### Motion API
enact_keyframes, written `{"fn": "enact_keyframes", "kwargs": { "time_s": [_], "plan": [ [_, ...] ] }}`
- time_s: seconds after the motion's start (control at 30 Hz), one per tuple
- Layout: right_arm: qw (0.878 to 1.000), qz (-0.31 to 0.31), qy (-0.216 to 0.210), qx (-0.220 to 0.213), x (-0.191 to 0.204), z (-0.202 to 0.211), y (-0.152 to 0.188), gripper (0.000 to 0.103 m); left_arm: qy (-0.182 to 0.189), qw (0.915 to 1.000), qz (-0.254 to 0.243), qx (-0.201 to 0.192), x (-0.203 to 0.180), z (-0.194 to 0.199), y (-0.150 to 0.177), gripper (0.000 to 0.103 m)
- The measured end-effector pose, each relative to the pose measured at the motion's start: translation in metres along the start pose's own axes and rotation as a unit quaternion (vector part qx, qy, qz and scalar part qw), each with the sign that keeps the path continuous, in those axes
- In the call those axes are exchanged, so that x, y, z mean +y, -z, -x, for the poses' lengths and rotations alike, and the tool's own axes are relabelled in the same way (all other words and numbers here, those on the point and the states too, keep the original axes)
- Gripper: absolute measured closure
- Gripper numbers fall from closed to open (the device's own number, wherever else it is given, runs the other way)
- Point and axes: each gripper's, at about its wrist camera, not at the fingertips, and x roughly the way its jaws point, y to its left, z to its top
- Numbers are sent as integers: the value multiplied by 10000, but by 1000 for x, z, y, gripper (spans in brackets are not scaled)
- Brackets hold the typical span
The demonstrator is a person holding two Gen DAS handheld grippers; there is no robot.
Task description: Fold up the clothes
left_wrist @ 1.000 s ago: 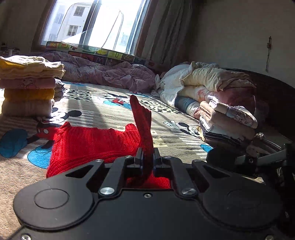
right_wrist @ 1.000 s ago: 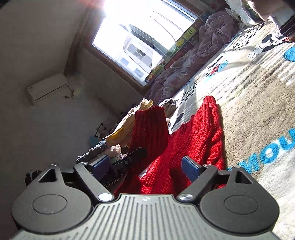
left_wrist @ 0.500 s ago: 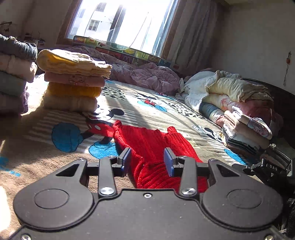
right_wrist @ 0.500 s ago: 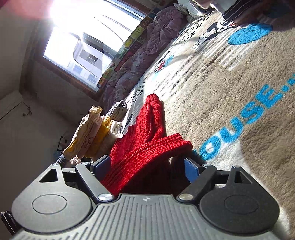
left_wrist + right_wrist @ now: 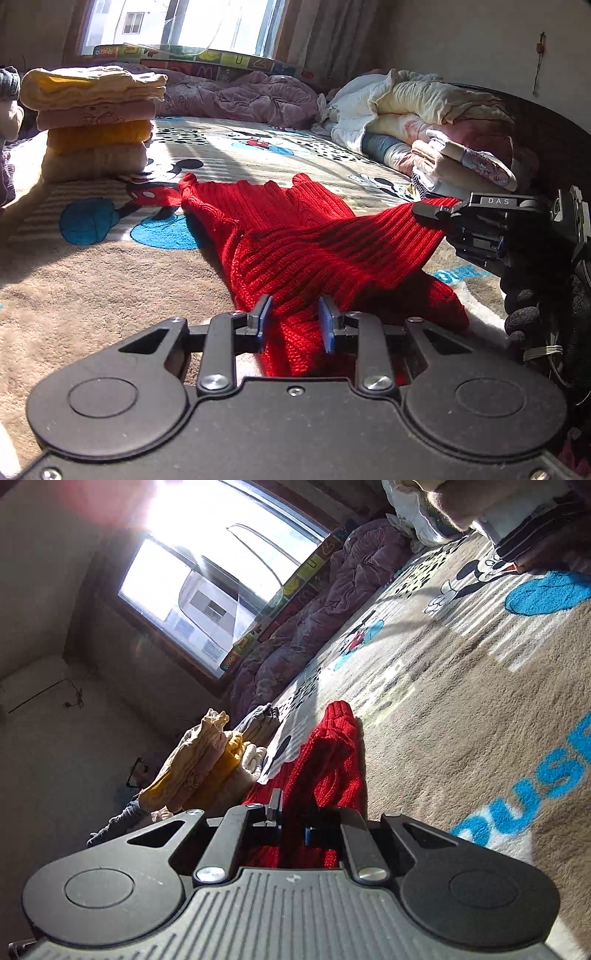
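Left wrist view: my left gripper (image 5: 294,325) sits low over the near end of the red knit sweater (image 5: 295,240), jaws partly apart and just been closing in, knit bunched between the blue pads (image 5: 264,322); can't tell if the pads press it yet. The sweater lies spread on the cartoon-mouse blanket (image 5: 92,280), far end flat toward the window (image 5: 192,22). One ribbed corner is lifted off to the right, pinched in my right gripper (image 5: 430,214), which is gripped by a dark-gloved hand (image 5: 532,302). Stack of folded clothes (image 5: 96,125) stands at back left, well apart from the sweater. Heap of bedding and unfolded clothes (image 5: 436,122) at back right, a mauve quilt (image 5: 243,96) under the window.

Right wrist view, rolled sideways: right gripper (image 5: 291,825) jaws drawn together and clamped on red knit, having just snapped shut. Sweater (image 5: 332,753) runs away from it across the blanket (image 5: 461,709); folded stack (image 5: 207,764) just beyond on the left.
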Motion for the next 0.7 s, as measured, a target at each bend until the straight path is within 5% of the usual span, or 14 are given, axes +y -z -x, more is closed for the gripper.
{"fn": "enact_keyframes", "kwargs": {
  "time_s": [0.13,0.27,0.53,0.7],
  "plan": [
    [9993,-14,47,-372,-5,21,-14,91,55,9995,-238,221,-16,-18,7,78],
    [9990,-335,191,-231,-24,23,-13,91,183,9991,-47,374,-6,-16,0,78],
    [9991,-376,63,-164,-28,26,-12,91,-409,9935,1041,-230,62,22,-13,78],
    [9989,-442,53,-124,-32,26,-11,91,-115,9969,757,-200,48,17,-12,78]
  ]
}}
